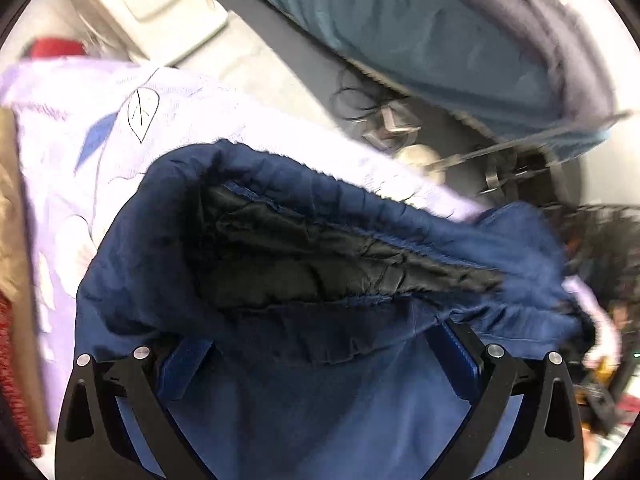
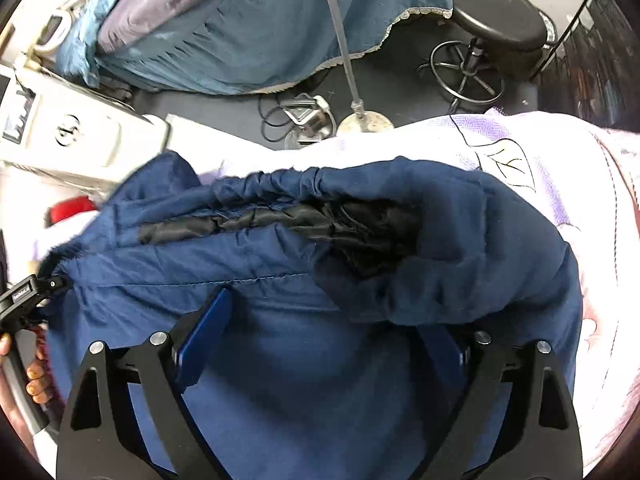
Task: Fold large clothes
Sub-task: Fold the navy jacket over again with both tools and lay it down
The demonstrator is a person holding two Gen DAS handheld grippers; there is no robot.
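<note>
Plainly, one large navy garment (image 1: pixel 320 400) fills the lower half of both views, bunched on a pale lilac sheet (image 1: pixel 100 128) printed with outlined leaves. Its gathered hem gapes to show one strip of black quilted lining (image 1: pixel 304 248), which appears in both views.

Two claws are at work, one per view. The left claw (image 1: pixel 320 364) stands with its two fingers well apart, navy cloth lying between and over them; whether the pads pinch any of it cannot be told. The right claw (image 2: pixel 320 344) is likewise spread wide, its blue-padded left finger (image 2: pixel 204 340) showing clearly while the other is half buried under a fold; again, a grip cannot be confirmed.

Only the right wrist view shows the other handheld gripper body at the left edge, touching the garment's corner, with a hand (image 2: pixel 24 376) wrapped round its handle, its nails glittery orange. That view alone also shows one black round stool (image 2: pixel 500 24) with a ring footrest, and one round lamp-like base (image 2: pixel 366 122) with a slanted pole.

Both views take in one bed draped in teal cloth (image 2: pixel 280 32), one white machine housing (image 2: pixel 80 136) beside the sheet, one red object (image 1: pixel 56 48) behind it, and a tangle of cables (image 1: pixel 356 100) on the dark floor. The left wrist view alone shows brown and red fabric (image 1: pixel 12 240) along its left edge.
</note>
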